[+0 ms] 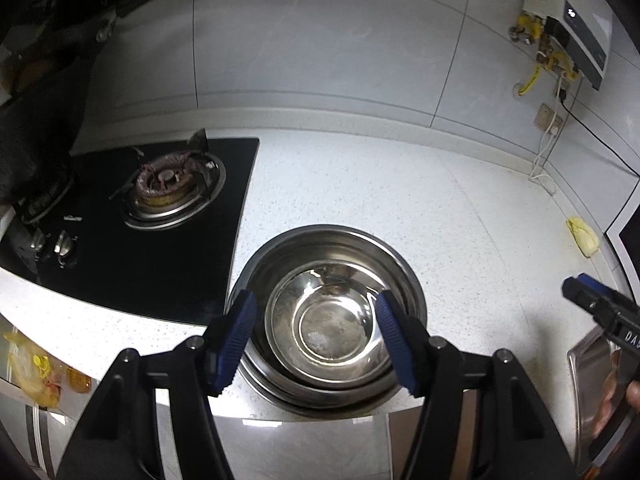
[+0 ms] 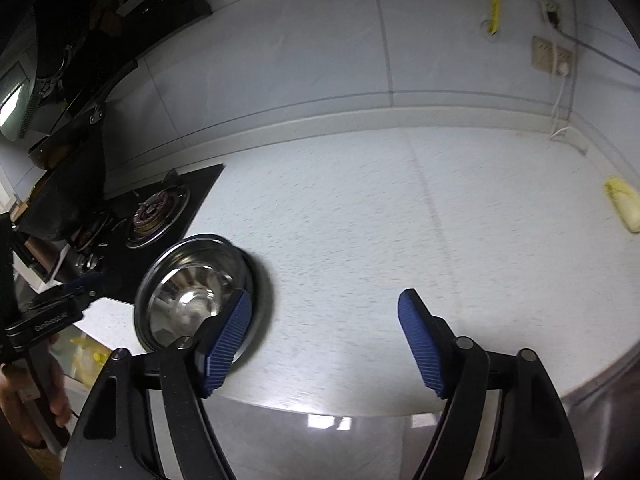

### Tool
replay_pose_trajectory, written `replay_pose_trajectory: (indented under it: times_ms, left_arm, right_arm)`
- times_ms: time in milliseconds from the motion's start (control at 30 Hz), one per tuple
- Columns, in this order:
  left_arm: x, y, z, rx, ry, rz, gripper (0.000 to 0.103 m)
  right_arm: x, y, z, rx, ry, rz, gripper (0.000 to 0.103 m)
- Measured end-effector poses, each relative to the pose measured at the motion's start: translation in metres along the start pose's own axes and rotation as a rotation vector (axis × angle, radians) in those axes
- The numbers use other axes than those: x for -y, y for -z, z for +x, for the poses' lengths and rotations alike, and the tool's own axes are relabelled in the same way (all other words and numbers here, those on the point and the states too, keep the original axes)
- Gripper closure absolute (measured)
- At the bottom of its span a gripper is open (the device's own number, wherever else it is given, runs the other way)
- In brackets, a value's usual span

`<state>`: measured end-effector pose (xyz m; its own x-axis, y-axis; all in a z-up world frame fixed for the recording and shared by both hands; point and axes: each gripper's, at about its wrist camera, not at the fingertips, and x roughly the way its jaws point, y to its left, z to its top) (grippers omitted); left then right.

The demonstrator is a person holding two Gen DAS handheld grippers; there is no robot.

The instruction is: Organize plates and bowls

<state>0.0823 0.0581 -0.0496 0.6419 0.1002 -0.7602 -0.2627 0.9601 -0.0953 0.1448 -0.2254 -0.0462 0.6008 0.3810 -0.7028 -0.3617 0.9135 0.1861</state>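
Surface: white speckled countertop, pale tiled wall behind it.

Fixtures: black gas hob at 9 o'clock of the left wrist view, one burner uncovered, knobs near its front edge. At 1 o'clock, a wall heater with yellow pipe fittings, a socket and trailing cords below.

Task items: nested steel bowls, smaller inside larger, standing on the counter just beside the hob, at 6 o'clock of the left view and 8 o'clock of the right. A steel plate at 4 o'clock of the left view, cut off by the frame.

Tools: left gripper, jaws parted, bowls seen between them, pads apart from the rims. Right gripper, jaws wide, nothing between them but bare counter.

Sundry: pale yellow lump at 3 o'clock, identity unclear. Hob's far side lost in shadow; right view motion-blurred.
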Motion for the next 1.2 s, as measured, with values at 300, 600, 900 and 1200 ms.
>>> replay_pose_trajectory:
  times_ms: [300, 600, 900, 1200]
  left_arm:
    - [0.013, 0.012, -0.035, 0.049, 0.043, -0.012, 0.043]
    - [0.023, 0.012, -0.054, 0.072, 0.025, -0.014, 0.043]
    - [0.044, 0.015, -0.069, 0.09, 0.043, 0.024, 0.043]
    - [0.061, 0.021, -0.079, 0.09, 0.061, 0.051, 0.043]
  right_arm:
    - [0.04, 0.014, -0.039, 0.046, 0.058, 0.024, 0.017]
    - [0.07, 0.028, -0.073, 0.066, 0.115, 0.05, 0.01]
    - [0.083, 0.034, -0.093, 0.089, 0.152, 0.047, 0.008]
    - [0.091, 0.037, -0.101, 0.094, 0.171, 0.037, 0.008]
